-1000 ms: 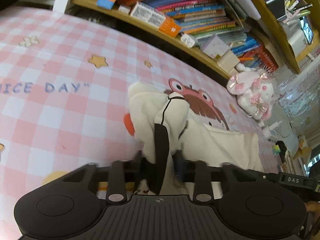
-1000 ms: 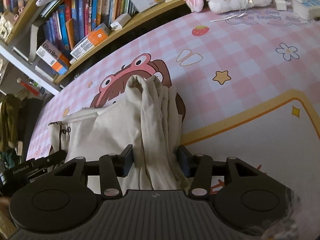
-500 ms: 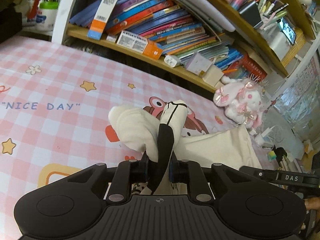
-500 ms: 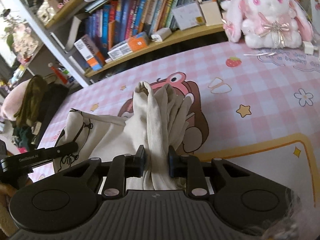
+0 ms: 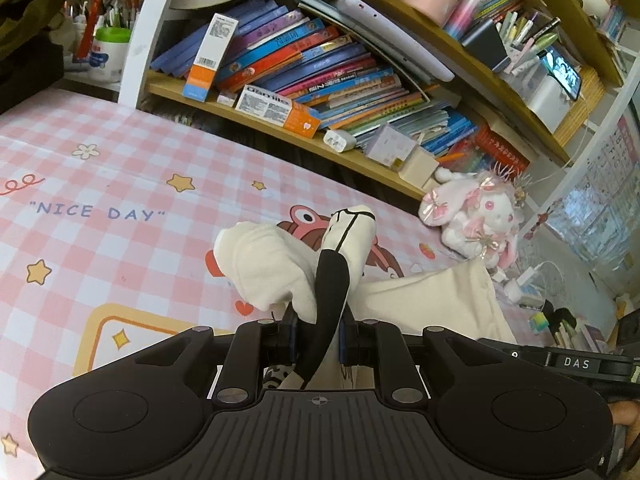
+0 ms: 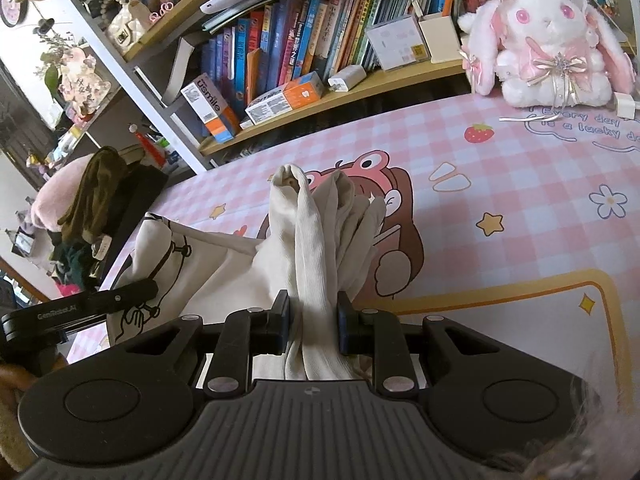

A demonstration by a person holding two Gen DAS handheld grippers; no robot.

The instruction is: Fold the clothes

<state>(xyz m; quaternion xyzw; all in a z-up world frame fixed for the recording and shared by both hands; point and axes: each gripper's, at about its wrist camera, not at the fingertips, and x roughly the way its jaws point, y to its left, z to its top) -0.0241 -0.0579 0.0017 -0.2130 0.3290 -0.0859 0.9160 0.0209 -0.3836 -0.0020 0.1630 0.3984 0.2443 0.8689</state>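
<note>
A home bedroom — crowded bookshelf [image 5: 328, 80], plush rabbit [image 6: 548, 36], pink checked bedsheet [image 5: 120, 248].

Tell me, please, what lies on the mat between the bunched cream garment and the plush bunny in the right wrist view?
Only bare pink checked mat with printed flowers, a star and a strawberry separates the cream garment from the plush bunny.

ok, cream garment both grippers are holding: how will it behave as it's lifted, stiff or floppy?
Probably floppy: the cream garment bunches into folds where the right gripper pinches it and sags between there and the left gripper. Likely light, since narrow pinches carry it. Loose ends may swing or drag on the pink checked tablecloth.
</note>
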